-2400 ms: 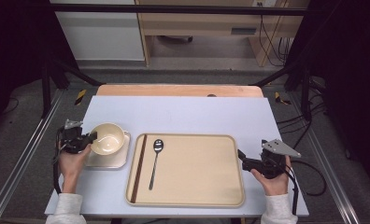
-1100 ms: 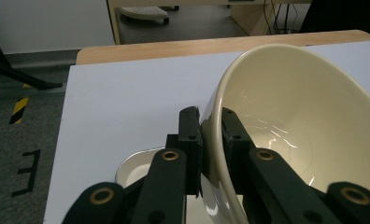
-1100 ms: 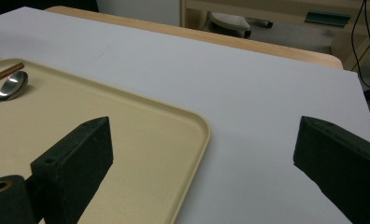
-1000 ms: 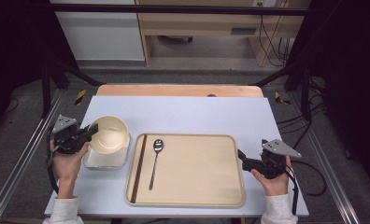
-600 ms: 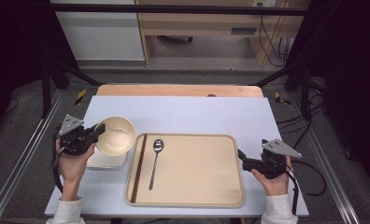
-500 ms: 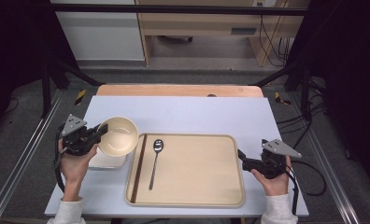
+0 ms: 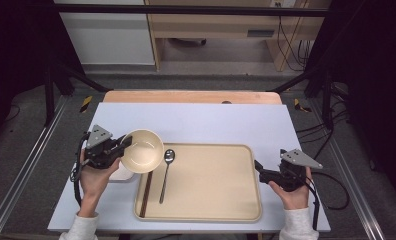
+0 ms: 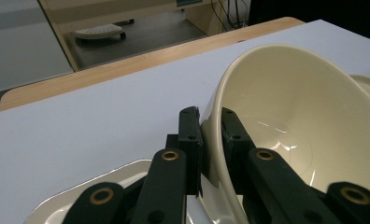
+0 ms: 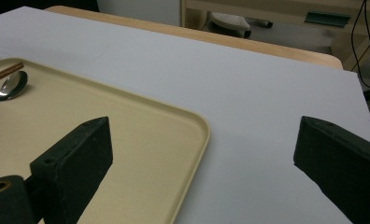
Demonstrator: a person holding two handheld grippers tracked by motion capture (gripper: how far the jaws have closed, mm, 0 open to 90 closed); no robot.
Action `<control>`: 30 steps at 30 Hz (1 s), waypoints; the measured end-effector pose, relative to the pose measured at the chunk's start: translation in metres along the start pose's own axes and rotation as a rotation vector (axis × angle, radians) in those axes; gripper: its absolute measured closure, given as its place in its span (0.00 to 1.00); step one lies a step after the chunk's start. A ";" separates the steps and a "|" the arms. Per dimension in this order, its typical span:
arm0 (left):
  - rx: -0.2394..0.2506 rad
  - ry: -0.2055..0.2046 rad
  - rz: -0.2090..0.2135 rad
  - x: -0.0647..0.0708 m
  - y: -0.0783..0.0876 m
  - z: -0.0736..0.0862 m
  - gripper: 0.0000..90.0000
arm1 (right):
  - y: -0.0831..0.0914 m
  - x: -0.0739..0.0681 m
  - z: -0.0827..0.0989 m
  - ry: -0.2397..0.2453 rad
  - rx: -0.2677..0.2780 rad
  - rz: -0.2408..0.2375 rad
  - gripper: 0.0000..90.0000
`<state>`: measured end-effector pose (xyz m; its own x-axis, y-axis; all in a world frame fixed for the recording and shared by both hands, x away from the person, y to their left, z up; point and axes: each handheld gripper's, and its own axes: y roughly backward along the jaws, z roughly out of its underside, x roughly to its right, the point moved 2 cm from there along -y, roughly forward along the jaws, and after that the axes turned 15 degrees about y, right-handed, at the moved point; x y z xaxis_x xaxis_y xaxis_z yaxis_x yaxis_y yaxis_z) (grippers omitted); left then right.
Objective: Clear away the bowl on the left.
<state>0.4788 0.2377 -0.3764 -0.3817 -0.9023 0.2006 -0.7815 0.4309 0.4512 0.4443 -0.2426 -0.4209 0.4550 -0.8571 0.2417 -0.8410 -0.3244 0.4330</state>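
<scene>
Left gripper [image 7: 120, 146] pinches the rim of the cream bowl [image 7: 143, 151], one jaw inside the wall, one outside, pads tight on it. Bowl is tilted, lifted over the left edge of the tray [image 7: 226, 216], just beside the spoon [image 7: 166, 167] and chopsticks [image 7: 146, 194]; white dish [image 7: 121, 175] sits beneath it on the table [image 7: 211, 120]. Right gripper [image 7: 260, 167] has jaws spread wide, nothing between them, hanging at the tray's right edge, well apart from the bowl.

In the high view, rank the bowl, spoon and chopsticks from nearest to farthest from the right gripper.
From the right gripper:
1. Spoon, on the tray's left part.
2. Chopsticks, along the tray's left edge.
3. Bowl, held at the tray's far-left corner by the left gripper.
</scene>
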 end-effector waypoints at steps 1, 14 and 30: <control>-0.005 -0.004 0.003 0.002 -0.002 0.000 0.91 | 0.000 0.000 0.000 -0.002 -0.002 -0.001 0.06; -0.040 -0.080 0.060 0.039 -0.022 -0.004 0.91 | 0.000 0.001 0.001 0.000 -0.001 0.005 0.06; -0.082 -0.077 0.097 0.077 -0.066 -0.006 0.91 | 0.001 0.002 0.001 -0.001 0.001 0.004 0.06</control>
<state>0.5038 0.1398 -0.3849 -0.4925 -0.8513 0.1811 -0.6972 0.5104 0.5034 0.4443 -0.2448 -0.4210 0.4514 -0.8587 0.2426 -0.8433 -0.3215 0.4307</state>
